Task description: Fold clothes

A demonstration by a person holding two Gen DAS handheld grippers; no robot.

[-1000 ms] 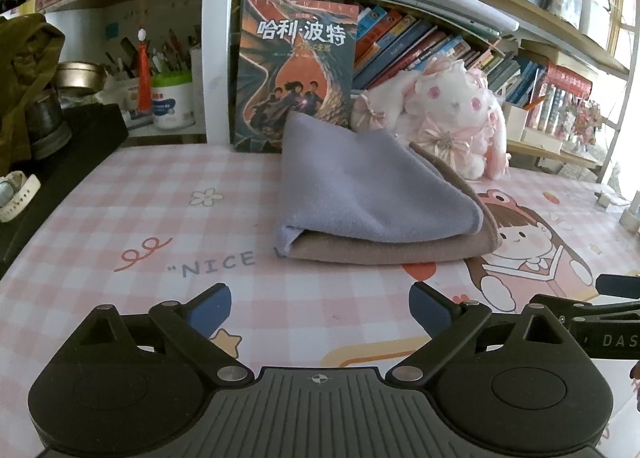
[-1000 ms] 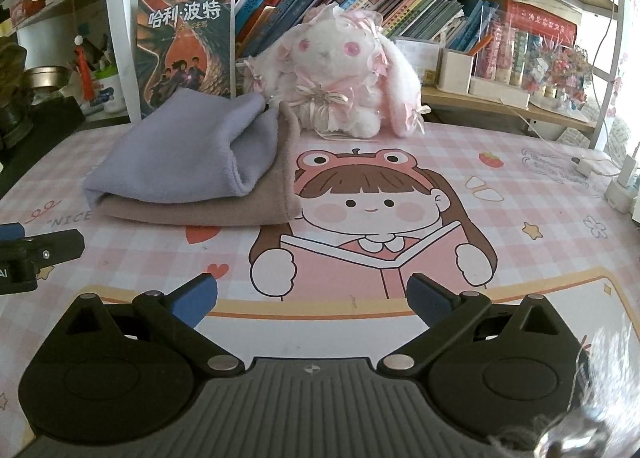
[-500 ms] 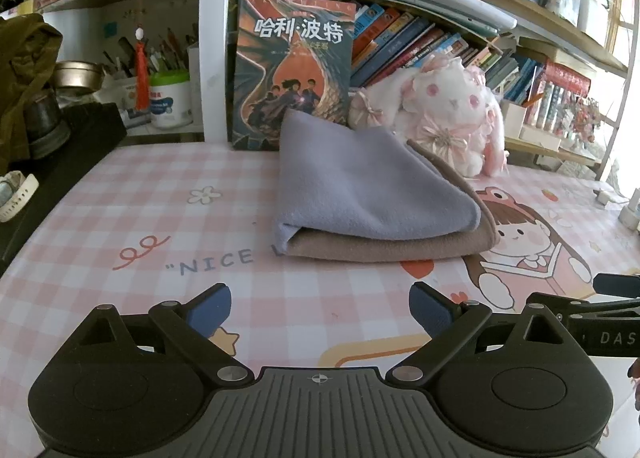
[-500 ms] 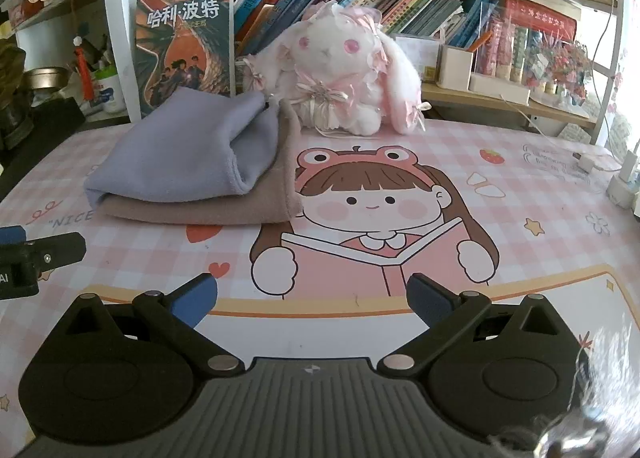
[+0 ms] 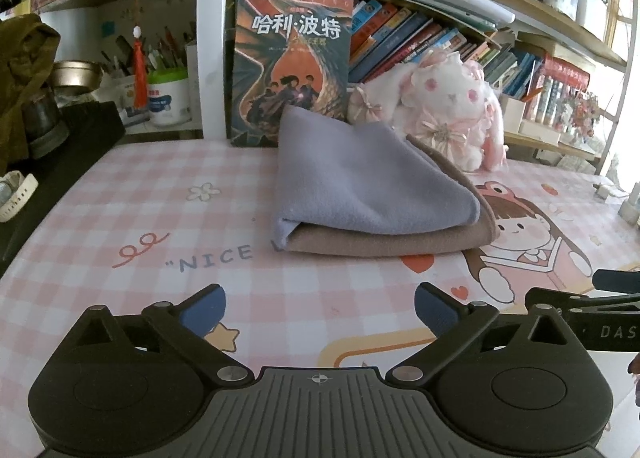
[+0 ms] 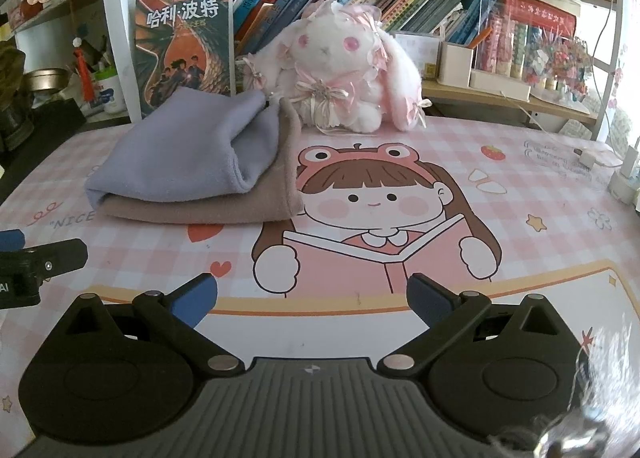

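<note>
Occlusions | right gripper (image 5: 616,282) cut by frame edge | book (image 5: 292,66) base behind lavender cloth (image 5: 360,182) | blurred translucent object (image 6: 592,398) unidentifiable, lower right

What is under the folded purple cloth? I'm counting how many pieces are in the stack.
Under the purple cloth lies one folded brown cloth, showing along the front and right edges, resting on the pink checked mat. Whether anything sits between or beneath them is covered.

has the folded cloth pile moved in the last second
No. The folded cloth pile sits at the same spot against the "NICE" lettering on the desk mat; only the cameras drifted slightly.
</note>
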